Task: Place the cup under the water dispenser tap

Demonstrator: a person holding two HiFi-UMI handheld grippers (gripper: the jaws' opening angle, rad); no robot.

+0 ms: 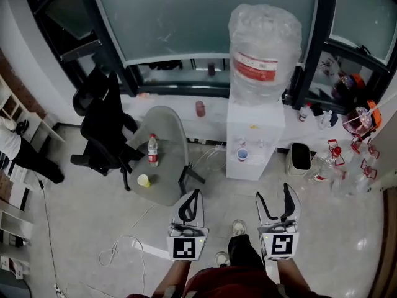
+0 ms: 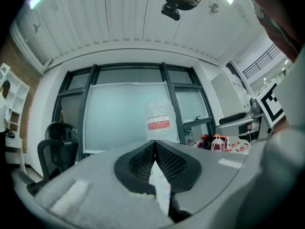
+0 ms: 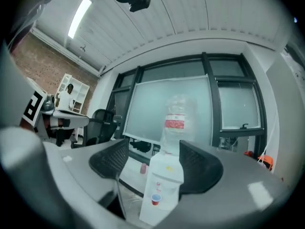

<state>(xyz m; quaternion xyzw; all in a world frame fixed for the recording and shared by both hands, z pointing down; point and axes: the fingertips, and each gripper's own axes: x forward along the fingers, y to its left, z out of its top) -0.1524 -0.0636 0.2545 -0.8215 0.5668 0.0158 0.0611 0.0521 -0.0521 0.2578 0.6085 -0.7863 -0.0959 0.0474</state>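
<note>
A small red-and-blue cup (image 1: 242, 155) sits in the recess of the white water dispenser (image 1: 255, 129), below its taps. A big clear bottle (image 1: 263, 48) tops the dispenser. Both grippers hover well short of it, over the floor near my feet. My left gripper (image 1: 196, 194) has its fingertips touching, with nothing held. My right gripper (image 1: 273, 194) stands open and empty. In the right gripper view the dispenser (image 3: 164, 185) and cup (image 3: 156, 199) show far off between the spread jaws of my right gripper (image 3: 153, 149). My left gripper (image 2: 153, 144) shows its jaws closed, with the bottle (image 2: 159, 120) beyond.
A round grey table (image 1: 170, 191) left of the dispenser carries a plastic bottle (image 1: 152, 149) and a yellow cup (image 1: 144, 180). A black office chair (image 1: 102, 126) stands beside it. A dark bin (image 1: 300, 157) and loose bottles (image 1: 329, 163) lie right of the dispenser. Cables (image 1: 124, 247) trail across the floor.
</note>
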